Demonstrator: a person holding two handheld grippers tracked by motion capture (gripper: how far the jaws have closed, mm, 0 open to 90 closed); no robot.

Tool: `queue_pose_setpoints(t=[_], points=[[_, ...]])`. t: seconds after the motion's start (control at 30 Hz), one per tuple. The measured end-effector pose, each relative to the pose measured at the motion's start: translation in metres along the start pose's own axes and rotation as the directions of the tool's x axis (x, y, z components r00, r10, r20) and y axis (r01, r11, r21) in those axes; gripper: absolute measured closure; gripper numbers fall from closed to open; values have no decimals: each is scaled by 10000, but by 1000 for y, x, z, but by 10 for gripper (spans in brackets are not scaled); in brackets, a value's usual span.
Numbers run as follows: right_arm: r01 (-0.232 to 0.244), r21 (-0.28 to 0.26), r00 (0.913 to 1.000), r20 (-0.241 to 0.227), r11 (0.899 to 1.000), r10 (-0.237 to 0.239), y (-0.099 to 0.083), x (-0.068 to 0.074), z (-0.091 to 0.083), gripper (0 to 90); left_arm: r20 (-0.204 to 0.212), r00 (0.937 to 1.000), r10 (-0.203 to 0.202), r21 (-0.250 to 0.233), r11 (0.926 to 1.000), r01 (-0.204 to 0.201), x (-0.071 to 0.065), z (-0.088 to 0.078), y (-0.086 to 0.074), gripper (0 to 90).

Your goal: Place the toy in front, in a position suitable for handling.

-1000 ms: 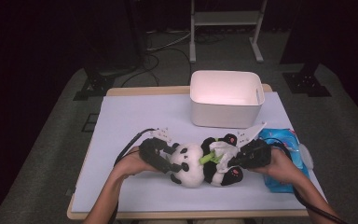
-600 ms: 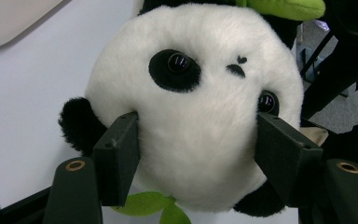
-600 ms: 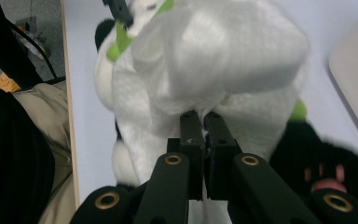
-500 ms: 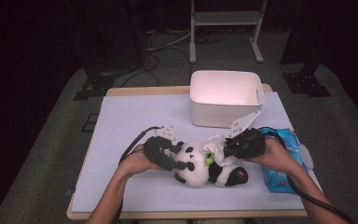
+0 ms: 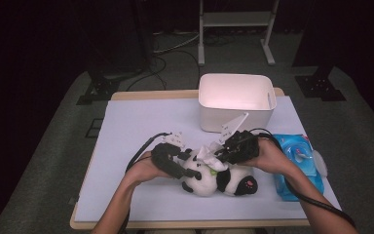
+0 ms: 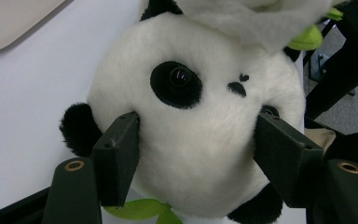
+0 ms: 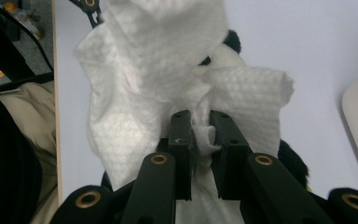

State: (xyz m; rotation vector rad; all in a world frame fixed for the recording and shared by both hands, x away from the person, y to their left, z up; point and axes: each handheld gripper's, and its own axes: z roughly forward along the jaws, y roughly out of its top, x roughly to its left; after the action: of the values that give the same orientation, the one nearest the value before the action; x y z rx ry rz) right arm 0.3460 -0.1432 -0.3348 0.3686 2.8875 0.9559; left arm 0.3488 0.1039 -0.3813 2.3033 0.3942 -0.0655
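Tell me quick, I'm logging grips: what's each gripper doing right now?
Left gripper: closed on the toy panda's head.
Right gripper: pinching a white wipe, jaws just been easing open.

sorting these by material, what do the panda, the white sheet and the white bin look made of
Panda: plush fabric, by its fuzzy pile, with glossy hard eyes. White sheet: thin nonwoven or paper wipe, going by the embossed texture and soft crumpling. White bin: probably moulded plastic, smooth and matte, with rounded corners.

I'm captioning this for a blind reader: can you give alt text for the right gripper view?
The right gripper pinches a crumpled white wipe between its two black jaws, above a toy panda lying on the pale table.
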Motion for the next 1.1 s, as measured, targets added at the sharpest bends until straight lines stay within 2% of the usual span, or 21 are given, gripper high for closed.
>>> queue_pose_setpoints(t=[0.13,0.3,0.37,0.4,0.47,0.57,0.63,0.87,1.1], points=[[-110,-54,9996,-246,9999,109,4,-2,6,720,-59,10000,38,35,10000,-37,-1,0,-1,331],[-216,96,9988,-426,9997,220,8,-2,11,700,-126,9999,66,110,9999,-65,-2,1,-1,325],[-222,201,9985,-488,9996,231,7,-2,13,745,-195,9998,86,96,9999,-84,-3,1,-1,321],[-227,247,9982,-551,9994,240,6,-1,13,818,-197,9998,100,122,9999,-97,-3,1,-1,319],[-38,352,9989,-465,9994,54,4,1,14,862,-218,9997,121,117,9999,-118,-3,1,-1,313],[116,450,9990,-443,9989,-96,1,3,11,870,-248,9995,202,145,9997,-198,-5,0,-1,304],[90,491,9996,-257,9988,-78,0,5,6,870,-294,9993,215,125,9997,-211,-6,0,-1,299],[-94,270,9999,-52,9996,95,-13,2,-8,870,-231,9996,183,-16,9998,-183,-5,-2,-1,263],[-203,39,9998,-53,9998,204,-24,5,-13,870,-274,9996,62,-6,10000,-63,-6,-7,0,208]])
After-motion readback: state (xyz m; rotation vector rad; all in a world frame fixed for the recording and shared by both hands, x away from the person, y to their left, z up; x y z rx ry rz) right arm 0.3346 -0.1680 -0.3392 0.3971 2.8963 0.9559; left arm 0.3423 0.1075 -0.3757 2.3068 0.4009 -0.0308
